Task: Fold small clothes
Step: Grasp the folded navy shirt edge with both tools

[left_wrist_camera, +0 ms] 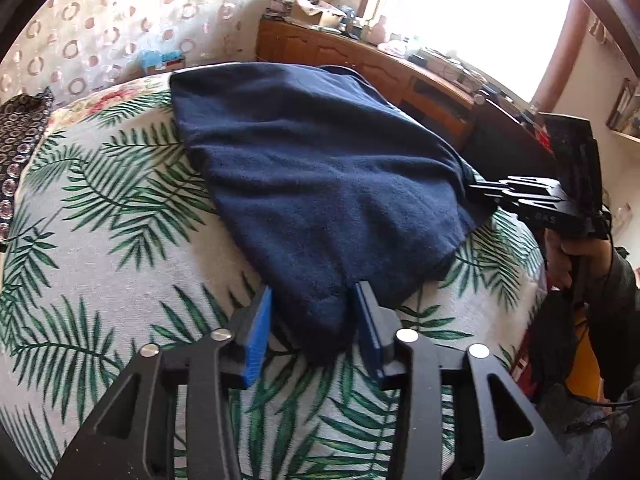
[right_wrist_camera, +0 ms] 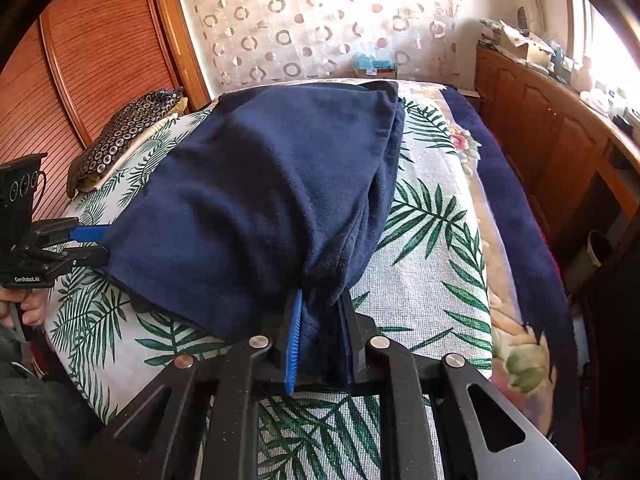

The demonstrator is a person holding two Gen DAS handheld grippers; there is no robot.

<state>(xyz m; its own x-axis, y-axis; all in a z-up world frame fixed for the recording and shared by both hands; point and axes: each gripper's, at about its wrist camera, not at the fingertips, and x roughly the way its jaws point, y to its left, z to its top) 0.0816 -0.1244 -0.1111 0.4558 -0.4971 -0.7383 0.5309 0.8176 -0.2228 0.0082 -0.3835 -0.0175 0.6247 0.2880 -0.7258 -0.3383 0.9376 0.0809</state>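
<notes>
A dark navy garment [left_wrist_camera: 320, 184] lies folded on a palm-leaf bedspread [left_wrist_camera: 100, 280]. My left gripper [left_wrist_camera: 314, 312] is open, its blue pads either side of the garment's near corner, not clamped. In the right wrist view the garment [right_wrist_camera: 260, 200] bunches up into my right gripper [right_wrist_camera: 320, 320], which is shut on its near edge. The right gripper also shows in the left wrist view [left_wrist_camera: 480, 192] at the garment's right edge. The left gripper shows in the right wrist view [right_wrist_camera: 96, 242] at the garment's left corner.
A dark ring-patterned cloth [right_wrist_camera: 124, 128] lies at the bed's far left. A wooden cabinet [right_wrist_camera: 560, 140] with clutter on top runs along the right side under a bright window. A navy blanket [right_wrist_camera: 516, 208] lines the bed's right edge. A wooden wardrobe [right_wrist_camera: 80, 60] stands left.
</notes>
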